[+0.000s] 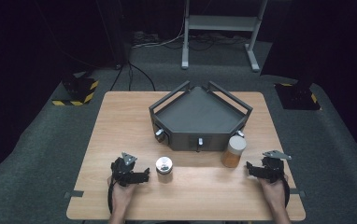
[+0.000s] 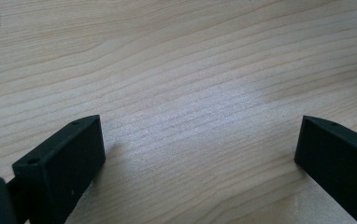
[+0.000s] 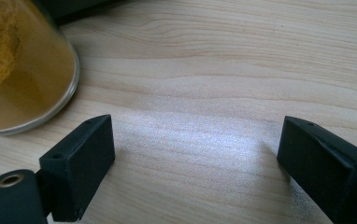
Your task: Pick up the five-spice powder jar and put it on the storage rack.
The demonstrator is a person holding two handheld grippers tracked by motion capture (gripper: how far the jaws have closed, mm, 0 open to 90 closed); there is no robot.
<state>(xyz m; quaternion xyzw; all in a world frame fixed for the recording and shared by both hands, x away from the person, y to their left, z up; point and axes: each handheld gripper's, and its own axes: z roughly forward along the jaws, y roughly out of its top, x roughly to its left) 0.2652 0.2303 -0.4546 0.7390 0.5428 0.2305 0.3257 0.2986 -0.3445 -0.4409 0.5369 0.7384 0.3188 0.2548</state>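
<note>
your left gripper rests on the wooden table, jaws wide apart, just left of the small silver-lidded jar. the amber spice jar stands near your right gripper, jaws spread, nothing between.

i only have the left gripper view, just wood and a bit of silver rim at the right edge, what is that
Observer: A small jar with a silver lid, standing just right of the left tongs.
Operator: anything else on the table
Observer: A taller jar of orange powder, in front of a dark corner tray.
Operator: right tongs holding it
Observer: No, the right tongs are open and empty beside it.
</note>
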